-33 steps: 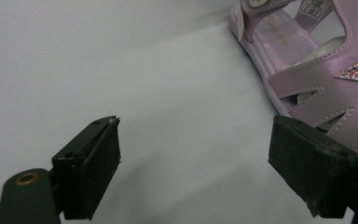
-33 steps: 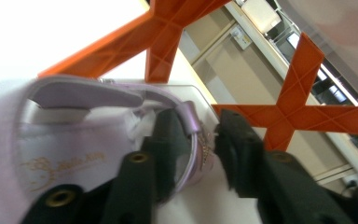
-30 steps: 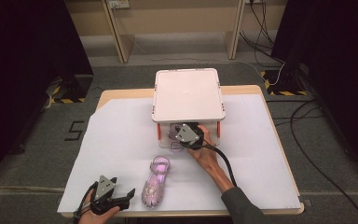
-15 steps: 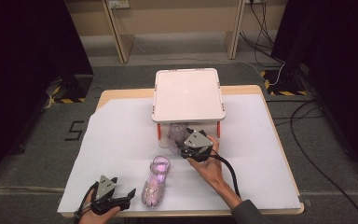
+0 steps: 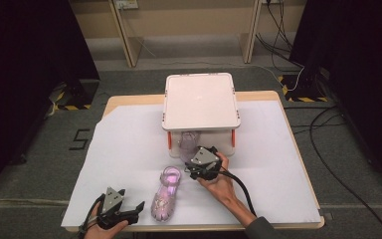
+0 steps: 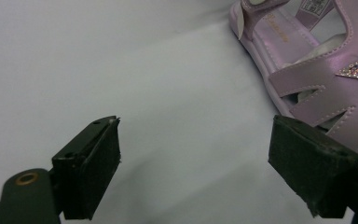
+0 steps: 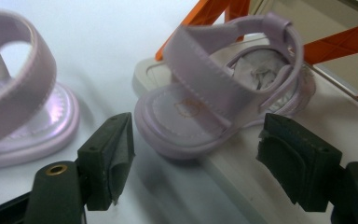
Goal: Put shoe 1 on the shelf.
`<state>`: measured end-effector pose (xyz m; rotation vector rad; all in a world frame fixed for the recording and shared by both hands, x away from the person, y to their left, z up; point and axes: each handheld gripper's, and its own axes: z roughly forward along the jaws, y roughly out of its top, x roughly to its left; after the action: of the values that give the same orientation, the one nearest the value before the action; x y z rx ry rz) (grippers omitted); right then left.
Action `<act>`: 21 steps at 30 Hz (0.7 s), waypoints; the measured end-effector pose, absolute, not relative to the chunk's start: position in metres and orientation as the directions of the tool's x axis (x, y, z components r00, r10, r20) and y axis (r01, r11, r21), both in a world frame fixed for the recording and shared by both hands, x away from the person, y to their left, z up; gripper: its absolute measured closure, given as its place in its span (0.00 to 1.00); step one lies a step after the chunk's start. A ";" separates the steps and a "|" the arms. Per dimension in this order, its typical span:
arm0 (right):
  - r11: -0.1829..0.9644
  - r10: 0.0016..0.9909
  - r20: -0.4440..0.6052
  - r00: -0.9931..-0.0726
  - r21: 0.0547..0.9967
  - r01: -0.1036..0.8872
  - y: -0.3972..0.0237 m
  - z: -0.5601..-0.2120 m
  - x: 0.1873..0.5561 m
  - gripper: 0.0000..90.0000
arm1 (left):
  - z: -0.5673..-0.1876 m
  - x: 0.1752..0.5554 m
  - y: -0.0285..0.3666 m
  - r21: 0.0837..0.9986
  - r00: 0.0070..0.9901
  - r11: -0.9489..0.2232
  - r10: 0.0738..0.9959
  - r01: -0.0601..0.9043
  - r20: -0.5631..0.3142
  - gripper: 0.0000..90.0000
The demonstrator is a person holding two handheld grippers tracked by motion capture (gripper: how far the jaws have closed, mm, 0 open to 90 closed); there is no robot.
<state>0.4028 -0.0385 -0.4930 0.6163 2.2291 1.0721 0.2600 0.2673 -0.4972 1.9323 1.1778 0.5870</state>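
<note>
gaping right hand-held gripper (image 7: 196,158) facing the rack-side sandal (image 7: 223,107); left hand-held gripper (image 6: 193,163) wide apart beside the other sandal (image 6: 317,70)

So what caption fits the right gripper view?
Open tool facing a lilac sandal on the rack's lower shelf.

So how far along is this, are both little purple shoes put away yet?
Seemingly halfway. One sandal sits on the rack's bottom ledge, heel overhanging; the right gripper, jaws open, is just behind it. The other sandal lies on the white sheet, ungripped, beside the open left gripper. It likely goes next.
</note>
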 end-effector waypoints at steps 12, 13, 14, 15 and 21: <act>0.620 0.611 -0.380 -0.694 0.775 0.121 -0.032 -0.495 0.411 0.34 | -0.498 0.260 0.267 0.807 0.466 -0.271 0.885 0.525 -0.007 0.18; 0.623 0.612 -0.389 -0.689 0.774 0.117 -0.032 -0.495 0.412 0.34 | -0.498 0.260 0.267 0.808 0.464 -0.268 0.886 0.524 -0.007 0.18; 0.631 0.608 -0.401 -0.685 0.767 0.111 -0.032 -0.495 0.415 0.34 | -0.498 0.260 0.267 0.809 0.464 -0.266 0.886 0.524 -0.010 0.18; 0.635 0.609 -0.406 -0.681 0.765 0.112 -0.031 -0.495 0.416 0.34 | -0.498 0.260 0.267 0.810 0.465 -0.264 0.885 0.524 -0.012 0.18; 0.645 0.618 -0.424 -0.662 0.754 0.119 -0.029 -0.495 0.424 0.35 | -0.498 0.260 0.267 0.809 0.464 -0.263 0.886 0.526 -0.013 0.18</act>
<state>0.4242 -0.0290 -0.4947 0.5697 2.1735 0.9316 0.2599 0.2672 -0.4979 1.9320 1.1781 0.5845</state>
